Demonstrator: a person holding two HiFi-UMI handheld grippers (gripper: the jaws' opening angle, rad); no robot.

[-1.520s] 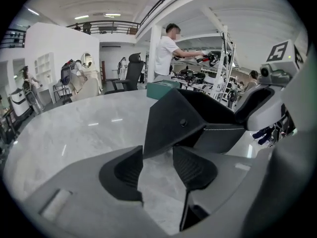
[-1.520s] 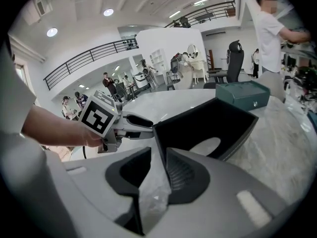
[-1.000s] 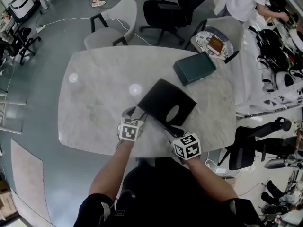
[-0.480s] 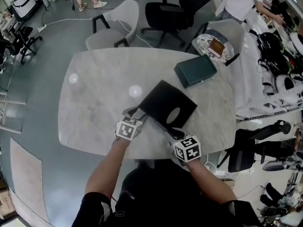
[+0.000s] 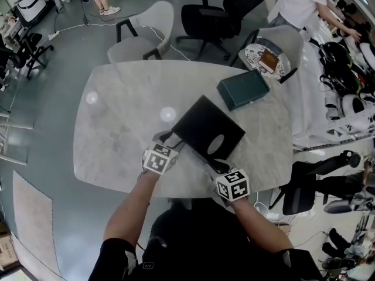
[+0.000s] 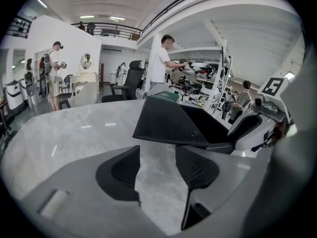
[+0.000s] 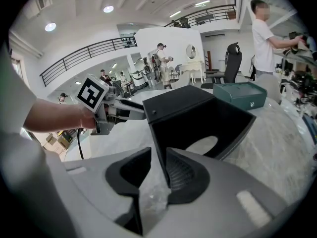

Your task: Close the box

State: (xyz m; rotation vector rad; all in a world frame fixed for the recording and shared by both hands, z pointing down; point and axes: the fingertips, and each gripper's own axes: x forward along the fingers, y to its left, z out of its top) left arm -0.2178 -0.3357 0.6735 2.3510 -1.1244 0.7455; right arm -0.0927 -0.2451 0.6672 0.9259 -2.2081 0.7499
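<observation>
The pale marble bench (image 5: 117, 127) carries a black box (image 5: 202, 124) near the middle of its near edge, and a green box (image 5: 243, 88) lies toward the far right corner. The left tool (image 6: 157, 155) is released: its jaws stand wide apart with only the bench between them, just before the box's left corner. The right tool (image 7: 157, 157) is clenched on a thin wall of the black box. The box lies diagonally to the bench's edges. Its open side faces the right tool.
</observation>
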